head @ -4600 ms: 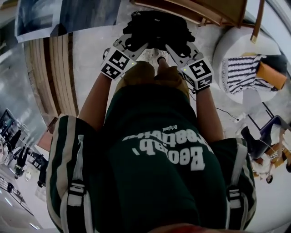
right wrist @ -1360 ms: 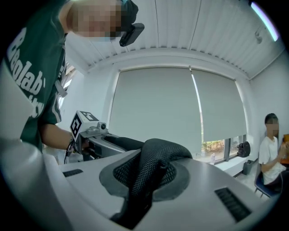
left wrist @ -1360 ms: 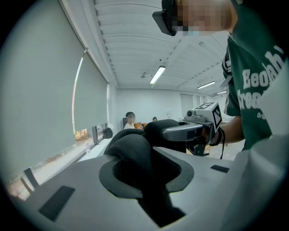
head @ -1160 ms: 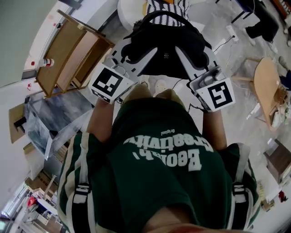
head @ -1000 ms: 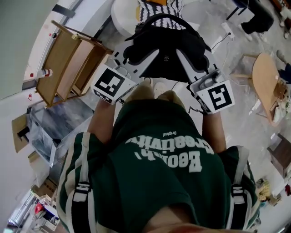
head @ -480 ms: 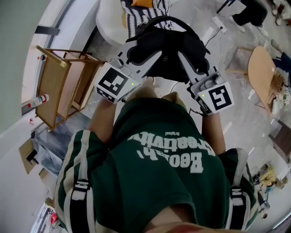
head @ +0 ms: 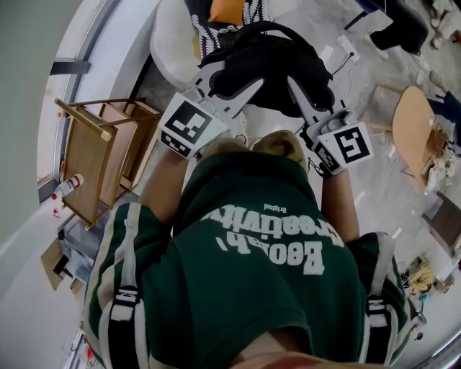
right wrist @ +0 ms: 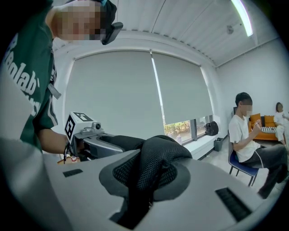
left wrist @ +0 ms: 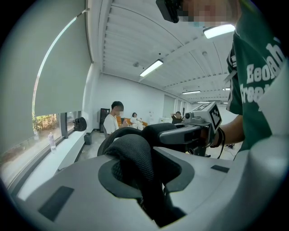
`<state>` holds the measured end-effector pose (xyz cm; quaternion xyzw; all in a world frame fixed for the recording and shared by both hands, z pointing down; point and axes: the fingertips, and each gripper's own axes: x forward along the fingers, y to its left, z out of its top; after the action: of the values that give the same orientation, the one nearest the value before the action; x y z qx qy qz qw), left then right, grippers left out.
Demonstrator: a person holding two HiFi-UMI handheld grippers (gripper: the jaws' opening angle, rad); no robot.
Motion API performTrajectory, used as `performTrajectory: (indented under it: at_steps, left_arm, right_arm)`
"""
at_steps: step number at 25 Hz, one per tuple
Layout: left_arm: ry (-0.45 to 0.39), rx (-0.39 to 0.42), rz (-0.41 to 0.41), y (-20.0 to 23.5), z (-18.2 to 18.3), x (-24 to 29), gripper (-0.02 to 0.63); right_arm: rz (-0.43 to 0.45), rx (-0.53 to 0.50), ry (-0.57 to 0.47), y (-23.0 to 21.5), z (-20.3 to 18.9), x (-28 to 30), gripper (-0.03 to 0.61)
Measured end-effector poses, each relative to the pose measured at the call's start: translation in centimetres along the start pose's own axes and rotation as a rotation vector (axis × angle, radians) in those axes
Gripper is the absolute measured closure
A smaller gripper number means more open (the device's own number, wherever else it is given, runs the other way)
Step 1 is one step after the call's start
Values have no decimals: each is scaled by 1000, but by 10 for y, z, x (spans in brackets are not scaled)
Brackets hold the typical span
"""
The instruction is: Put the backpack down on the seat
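A black backpack hangs in front of me, held up by its padded mesh straps. My left gripper is shut on one strap, whose mesh fills the gap between the jaws. The other strap is pinched the same way in my right gripper, which is shut on it. Each gripper shows in the other's view: the right gripper and the left gripper. The white round seat with a striped cushion and an orange one lies just beyond the backpack, at the top of the head view.
A wooden frame chair stands at my left with a bottle by it. On the right are a round wooden table and a power strip on the floor. People sit in the background.
I have turned and stepped: the white seat and its cushions have come closer under the backpack, and the wooden chair has slid to the left. Both grips on the straps are unchanged.
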<state>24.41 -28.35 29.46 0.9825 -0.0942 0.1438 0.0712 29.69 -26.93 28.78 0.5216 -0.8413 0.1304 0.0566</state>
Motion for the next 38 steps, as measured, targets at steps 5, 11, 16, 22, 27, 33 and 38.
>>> performTrajectory:
  at_steps: [5,11,16,22,27,33,38]
  left_arm:
    - [43,2,38,57,-8,28,505]
    - [83,-31,112,119,-10,84,503]
    - [141,-117,194,168,-21,142,503]
    - [218,-259,270,215,-57,201,502]
    - [253,-351,320,239,-91,237,495]
    - [257,-396,356,280,-126,279,495]
    - [275,-470,400,312,-173,308,494]
  right_arm:
    - [39,9,29,-39,-5,49,500]
    - [122,46,78,-109,-8,95,500]
    - [230,71,155,-176,-24,134,500]
    - [325,93,251,-239,-59,170,500]
    - [372,116,309,-279,-91,195,500]
    - [387,82,350,-332,-126,240,494]
    - [420,49,408,-363,-173,273,487]
